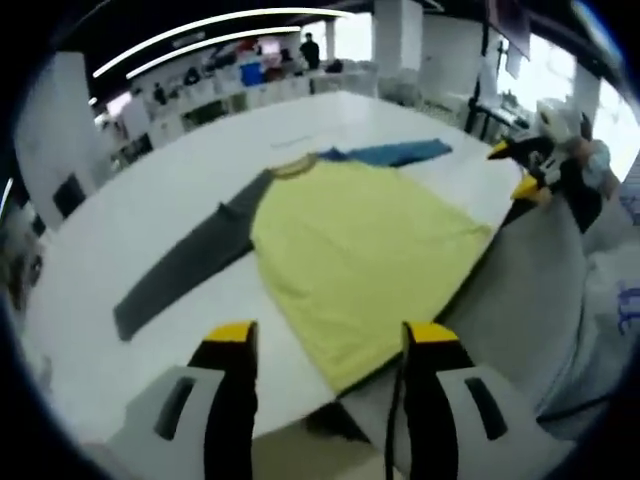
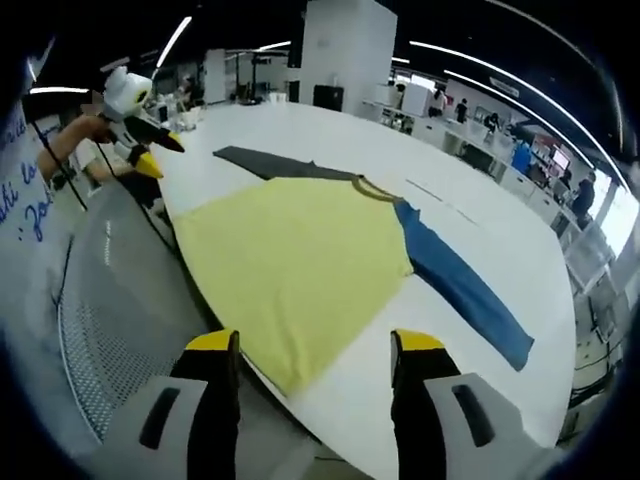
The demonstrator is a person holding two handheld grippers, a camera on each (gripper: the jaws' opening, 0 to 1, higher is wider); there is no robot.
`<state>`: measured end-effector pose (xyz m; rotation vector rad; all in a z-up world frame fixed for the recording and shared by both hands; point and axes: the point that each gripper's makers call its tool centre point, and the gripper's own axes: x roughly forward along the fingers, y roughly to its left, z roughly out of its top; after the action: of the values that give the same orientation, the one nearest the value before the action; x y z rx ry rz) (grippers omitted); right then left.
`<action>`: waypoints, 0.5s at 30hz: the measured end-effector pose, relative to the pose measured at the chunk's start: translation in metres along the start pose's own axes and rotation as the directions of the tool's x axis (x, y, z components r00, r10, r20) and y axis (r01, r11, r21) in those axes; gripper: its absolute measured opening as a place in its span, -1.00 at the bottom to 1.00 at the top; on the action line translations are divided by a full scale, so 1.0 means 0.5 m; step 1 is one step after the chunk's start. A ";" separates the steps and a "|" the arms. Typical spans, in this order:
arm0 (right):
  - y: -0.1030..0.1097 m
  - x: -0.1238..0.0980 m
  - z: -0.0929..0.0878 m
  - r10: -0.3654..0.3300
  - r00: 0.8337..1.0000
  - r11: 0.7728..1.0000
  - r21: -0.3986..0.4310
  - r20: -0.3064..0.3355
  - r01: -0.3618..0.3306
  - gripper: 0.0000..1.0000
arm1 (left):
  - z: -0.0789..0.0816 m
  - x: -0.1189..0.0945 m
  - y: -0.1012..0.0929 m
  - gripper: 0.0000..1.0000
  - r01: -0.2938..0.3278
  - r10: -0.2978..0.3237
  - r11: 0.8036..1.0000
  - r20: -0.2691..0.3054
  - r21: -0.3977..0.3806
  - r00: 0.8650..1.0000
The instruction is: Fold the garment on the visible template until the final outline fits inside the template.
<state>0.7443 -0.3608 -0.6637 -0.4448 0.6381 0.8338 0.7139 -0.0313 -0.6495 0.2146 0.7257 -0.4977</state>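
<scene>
Folding not begun, by my reading: garment [image 1: 360, 250] lies flat and fully spread on the white bench [image 1: 160, 200] just ahead of both left tongs [image 1: 325, 340] and right tongs [image 2: 310, 345], jaws wide and empty, sleeves out; no template outline discernible.
</scene>
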 end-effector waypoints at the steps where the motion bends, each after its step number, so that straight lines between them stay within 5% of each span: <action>1: -0.001 -0.002 0.000 -0.005 1.000 1.000 -0.012 -0.004 0.004 0.32 | 0.008 -0.001 -0.004 0.10 0.012 -0.012 1.000 0.025 -0.021 1.000; 4: 0.002 -0.015 0.006 -0.006 1.000 0.999 -0.045 -0.009 0.006 0.50 | 0.026 -0.011 -0.011 0.24 0.027 -0.026 1.000 0.071 -0.013 0.997; 10: 0.011 -0.038 0.033 0.012 0.999 0.999 -0.037 0.031 -0.011 0.65 | 0.037 -0.019 -0.005 0.55 -0.011 0.007 0.999 0.077 0.046 0.997; 15: 0.013 -0.041 0.054 0.032 0.996 0.999 -0.019 0.086 -0.031 0.70 | 0.050 -0.016 -0.010 0.56 0.015 -0.018 0.999 0.093 0.039 0.995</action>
<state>0.7378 -0.3520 -0.6309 -0.4131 0.5591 0.8843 0.7206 -0.0415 -0.6257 0.2195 0.6273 -0.5343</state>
